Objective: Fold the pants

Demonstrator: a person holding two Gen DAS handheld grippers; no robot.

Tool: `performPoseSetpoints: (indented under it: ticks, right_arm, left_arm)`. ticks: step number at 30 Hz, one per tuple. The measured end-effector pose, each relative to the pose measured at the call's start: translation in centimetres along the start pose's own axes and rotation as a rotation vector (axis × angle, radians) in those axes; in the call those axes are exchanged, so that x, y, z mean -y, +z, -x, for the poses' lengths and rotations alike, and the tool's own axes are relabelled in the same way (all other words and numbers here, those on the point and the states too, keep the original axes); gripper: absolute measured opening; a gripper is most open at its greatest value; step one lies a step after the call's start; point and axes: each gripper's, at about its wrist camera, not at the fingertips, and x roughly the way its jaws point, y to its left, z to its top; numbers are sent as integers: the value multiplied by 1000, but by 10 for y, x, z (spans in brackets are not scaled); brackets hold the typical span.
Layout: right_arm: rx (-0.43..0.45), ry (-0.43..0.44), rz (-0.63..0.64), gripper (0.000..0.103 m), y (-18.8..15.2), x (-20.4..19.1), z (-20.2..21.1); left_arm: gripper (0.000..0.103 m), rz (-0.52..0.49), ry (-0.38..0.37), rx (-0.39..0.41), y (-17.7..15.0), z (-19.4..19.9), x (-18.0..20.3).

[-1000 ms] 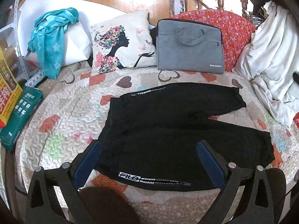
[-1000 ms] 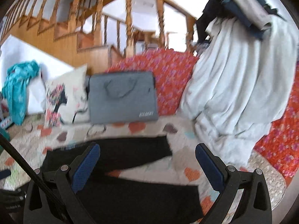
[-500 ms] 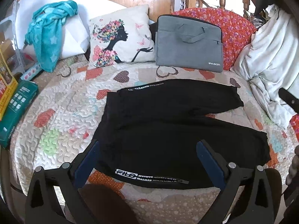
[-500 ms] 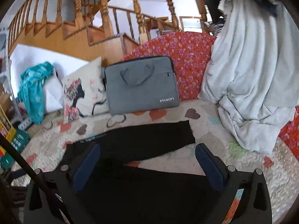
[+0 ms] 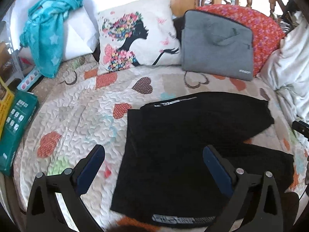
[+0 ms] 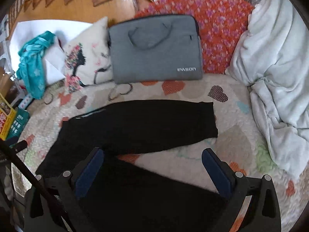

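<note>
Black pants (image 5: pixel 183 145) lie flat on a heart-patterned quilt (image 5: pixel 77 116), waistband to the left, both legs spread apart to the right. They also show in the right wrist view (image 6: pixel 139 127). My left gripper (image 5: pixel 153 166) is open and empty, hovering over the waistband end near the front edge. My right gripper (image 6: pixel 152 166) is open and empty, above the gap between the two legs, with the near leg under it.
A grey laptop bag (image 5: pixel 218 44), a printed pillow (image 5: pixel 135 38) and a red floral cushion (image 6: pixel 216 29) stand at the back. A white blanket (image 6: pixel 274 67) is heaped at the right. A teal towel (image 5: pixel 48 36) and boxes (image 5: pixel 13 127) are at the left.
Both grippers have come lower and closer to the pants. The left view has shifted left toward the waistband; the right view has swung down over the legs. Both stayed open.
</note>
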Motion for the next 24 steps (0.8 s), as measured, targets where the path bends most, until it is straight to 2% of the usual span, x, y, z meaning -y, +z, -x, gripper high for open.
performPoseSetpoints:
  ticks: [3, 6, 10, 12, 15, 19, 24]
  right_arm:
    - [-40, -6, -15, 103, 16, 14, -24]
    - [-82, -5, -14, 103, 32, 26, -51]
    - [-153, 52, -21, 103, 54, 41, -93]
    - [-182, 88, -40, 103, 67, 52, -116]
    - [-192, 86, -46, 103, 87, 64, -141]
    - [-213, 91, -47, 103, 112, 77, -171]
    - [-271, 106, 11, 103, 128, 74, -213]
  left_arm:
    - [101, 10, -10, -45, 16, -32, -12]
    - [101, 19, -74, -72, 36, -63, -19]
    - [101, -45, -138, -104, 63, -109, -8]
    - [101, -94, -145, -130, 73, -133, 1]
    - [101, -129, -158, -167, 88, -167, 10]
    - [101, -119, -209, -192, 104, -200, 12]
    - [101, -162, -245, -215, 114, -230, 17]
